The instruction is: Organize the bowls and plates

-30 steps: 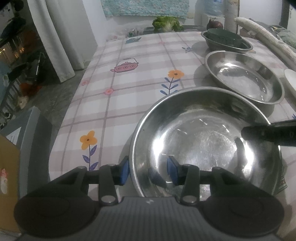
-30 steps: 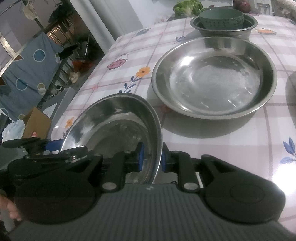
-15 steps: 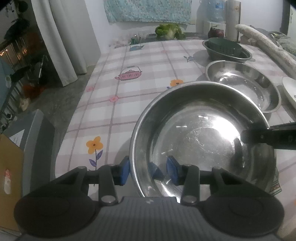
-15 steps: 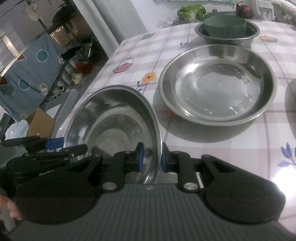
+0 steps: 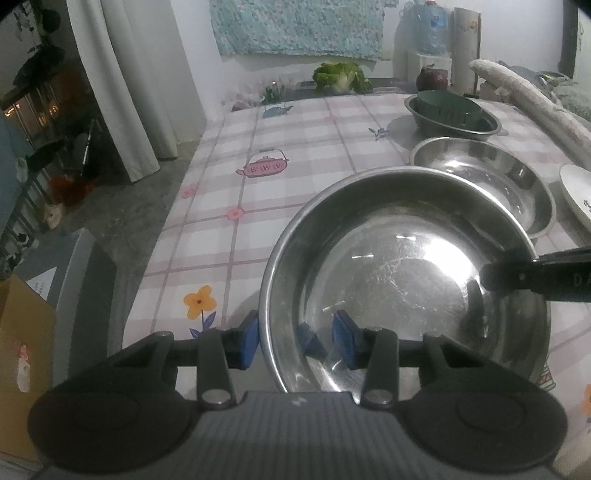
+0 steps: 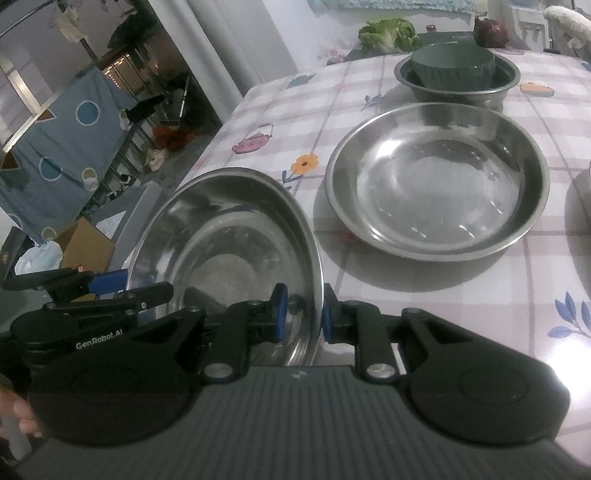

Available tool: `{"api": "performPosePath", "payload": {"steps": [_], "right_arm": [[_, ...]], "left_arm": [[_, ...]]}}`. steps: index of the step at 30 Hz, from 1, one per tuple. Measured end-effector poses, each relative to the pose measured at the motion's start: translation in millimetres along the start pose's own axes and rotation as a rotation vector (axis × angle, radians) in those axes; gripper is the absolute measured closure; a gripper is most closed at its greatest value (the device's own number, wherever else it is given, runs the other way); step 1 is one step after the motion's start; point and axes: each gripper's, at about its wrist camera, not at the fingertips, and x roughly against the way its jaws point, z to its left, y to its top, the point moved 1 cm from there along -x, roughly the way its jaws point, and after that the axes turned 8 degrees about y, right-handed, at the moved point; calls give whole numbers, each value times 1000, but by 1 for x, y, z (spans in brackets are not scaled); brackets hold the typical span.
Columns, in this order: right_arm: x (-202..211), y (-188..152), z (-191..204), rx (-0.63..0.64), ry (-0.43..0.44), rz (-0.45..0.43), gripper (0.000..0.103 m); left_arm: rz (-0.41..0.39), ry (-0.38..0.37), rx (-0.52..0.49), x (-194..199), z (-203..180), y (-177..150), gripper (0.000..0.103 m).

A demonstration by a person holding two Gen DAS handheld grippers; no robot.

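A steel pan [image 5: 402,280] is held off the table by both grippers. My left gripper [image 5: 295,338] has its jaws astride the pan's near rim, with a gap showing between the rim and the inner pad. My right gripper [image 6: 300,319] is shut on the opposite rim of the same pan [image 6: 225,243]; it shows at the right of the left wrist view [image 5: 532,280]. A second steel pan [image 6: 436,181] lies on the table beyond. A green bowl [image 6: 452,66] sits inside a smaller steel bowl [image 6: 458,86] farther back.
The table has a checked floral cloth [image 5: 288,147]; its left edge drops to the floor. A white plate [image 5: 576,195] lies at the right. A cabbage [image 5: 341,75] and a red onion [image 6: 490,32] sit at the far end. A cardboard box [image 6: 86,247] stands on the floor.
The held pan has risen off the table and moved back toward me, away from the second pan. Both grippers kept their places on its rim.
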Motion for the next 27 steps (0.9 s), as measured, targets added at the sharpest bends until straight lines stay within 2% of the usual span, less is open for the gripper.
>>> {"api": "performPosePath", "payload": {"steps": [7, 13, 27], "right_arm": [[7, 7, 5, 28, 31, 0, 84], [13, 16, 3, 46, 25, 13, 84], [47, 35, -14, 42, 12, -40, 84]], "left_arm": [[-11, 32, 33, 6, 2, 6, 60], [-27, 26, 56, 12, -1, 12, 60], [-78, 13, 67, 24, -25, 36, 60]]}}
